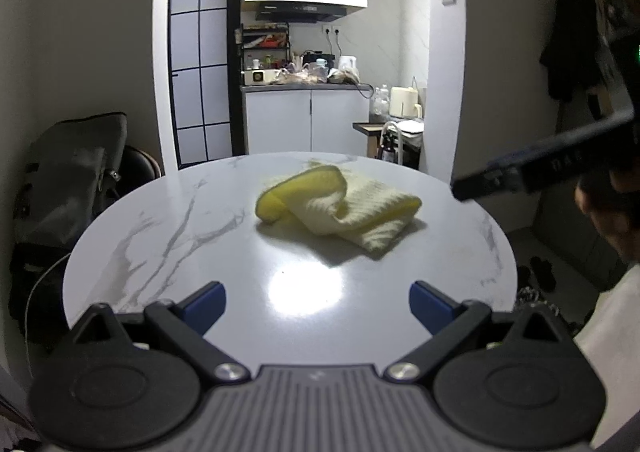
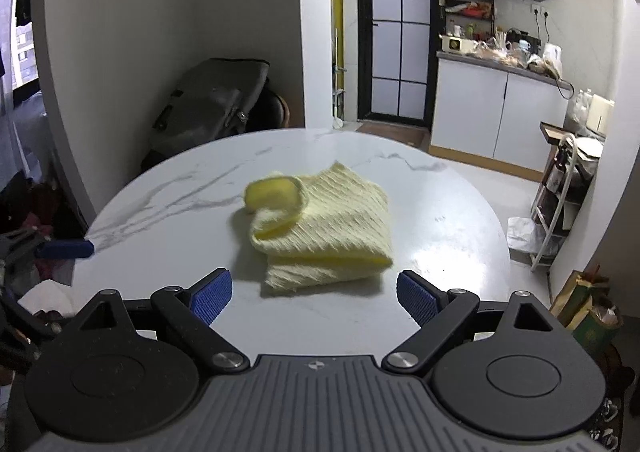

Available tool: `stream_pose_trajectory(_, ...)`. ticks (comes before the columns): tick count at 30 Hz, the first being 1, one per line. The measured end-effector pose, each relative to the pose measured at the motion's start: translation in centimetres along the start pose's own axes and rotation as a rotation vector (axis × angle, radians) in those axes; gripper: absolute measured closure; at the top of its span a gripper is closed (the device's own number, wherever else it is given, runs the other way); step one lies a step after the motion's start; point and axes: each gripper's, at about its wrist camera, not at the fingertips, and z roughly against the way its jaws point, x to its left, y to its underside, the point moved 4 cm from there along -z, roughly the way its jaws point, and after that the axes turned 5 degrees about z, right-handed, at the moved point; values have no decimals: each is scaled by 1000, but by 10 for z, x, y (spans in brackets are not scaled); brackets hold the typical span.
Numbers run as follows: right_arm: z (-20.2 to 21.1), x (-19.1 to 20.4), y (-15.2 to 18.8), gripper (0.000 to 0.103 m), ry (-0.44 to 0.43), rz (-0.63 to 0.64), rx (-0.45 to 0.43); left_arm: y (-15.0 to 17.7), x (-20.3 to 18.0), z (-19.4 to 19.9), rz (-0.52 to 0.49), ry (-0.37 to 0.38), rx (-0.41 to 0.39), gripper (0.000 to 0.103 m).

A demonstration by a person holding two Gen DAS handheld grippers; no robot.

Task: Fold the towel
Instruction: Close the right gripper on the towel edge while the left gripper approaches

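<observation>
A pale yellow towel lies crumpled in a loose heap near the middle of a round white marble table. One corner curls over and shows a brighter yellow side. My left gripper hovers open over the near table edge, well short of the towel, with nothing between its blue pads. In the right wrist view the towel lies just beyond my right gripper, which is open and holds nothing. The right gripper also shows from the side at the right edge of the left wrist view.
A dark bag rests on a chair at the table's far left. Behind the table is a kitchen with white cabinets and a cluttered counter. A white wire rack stands at the right. A person's sleeve is at the right.
</observation>
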Motion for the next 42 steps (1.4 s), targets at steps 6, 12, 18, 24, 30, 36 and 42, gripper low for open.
stream_pose_trajectory(6, -12, -3, 0, 10, -8, 22, -18, -2, 8, -8, 36, -15, -22, 4)
stream_pose_trajectory(12, -33, -12, -1, 10, -31, 46, -16, -1, 10, -16, 29, -23, -13, 7)
stream_pose_trajectory(18, -56, -21, -1, 10, -35, 81, 2, -2, 17, -22, 44, -50, -10, 10)
stream_pose_trajectory(24, -71, -32, 1, 10, -6, -2, -16, 0, 19, -33, 41, -41, -9, 15)
stream_pose_trajectory(30, -80, -27, -1, 11, -3, -10, -16, -1, 27, -47, 63, -20, -11, 28)
stream_pose_trajectory(36, -87, -23, -10, 11, -8, -43, -34, -4, 34, -56, 64, -5, -8, 28)
stream_pose_trajectory(42, -109, -32, -10, 38, 8, -97, 31, -1, 41, -60, 94, 10, -4, 28)
